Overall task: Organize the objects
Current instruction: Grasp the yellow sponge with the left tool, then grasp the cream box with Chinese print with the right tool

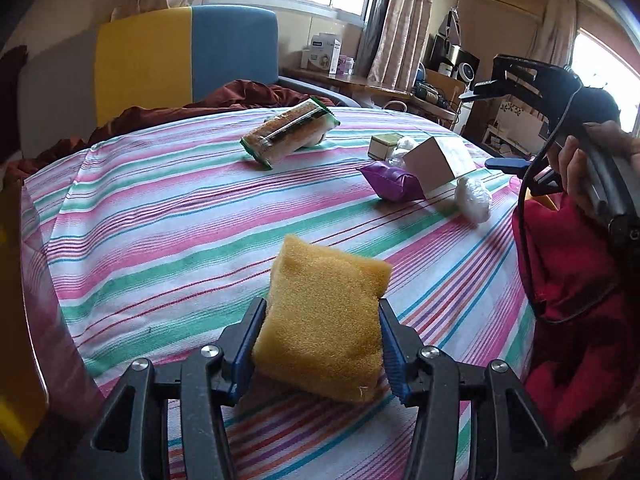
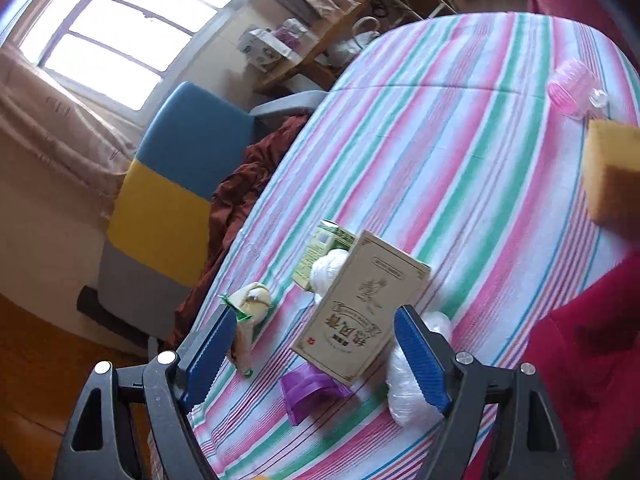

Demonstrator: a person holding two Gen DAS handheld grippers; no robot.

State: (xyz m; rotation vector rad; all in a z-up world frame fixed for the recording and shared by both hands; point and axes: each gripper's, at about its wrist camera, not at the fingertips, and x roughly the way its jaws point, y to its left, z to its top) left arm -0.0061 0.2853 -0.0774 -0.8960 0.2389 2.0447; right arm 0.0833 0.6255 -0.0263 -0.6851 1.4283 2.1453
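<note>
My left gripper (image 1: pixel 322 308) is shut on a yellow sponge (image 1: pixel 320 320), its blue pads pressing both sides, held just above the striped cloth (image 1: pixel 160 220). The same sponge (image 2: pixel 612 172) shows at the right edge of the right wrist view. My right gripper (image 2: pixel 316 320) is open and hovers over a pile: a tan printed box (image 2: pixel 360 308), a purple packet (image 2: pixel 310 394), a white wrapped bundle (image 2: pixel 404 384), a small green box (image 2: pixel 324 252) and a green-edged snack pack (image 2: pixel 244 320). In the left wrist view the right gripper (image 1: pixel 490 128) hangs above that box (image 1: pixel 436 162).
The snack pack (image 1: pixel 290 130) lies apart at the far side of the cloth. A pink ribbed cylinder (image 2: pixel 568 86) rests near the sponge. A yellow, blue and grey headboard (image 1: pixel 184 56) and a brown blanket (image 1: pixel 248 96) border the far edge. A red sleeve (image 1: pixel 572 280) fills the right.
</note>
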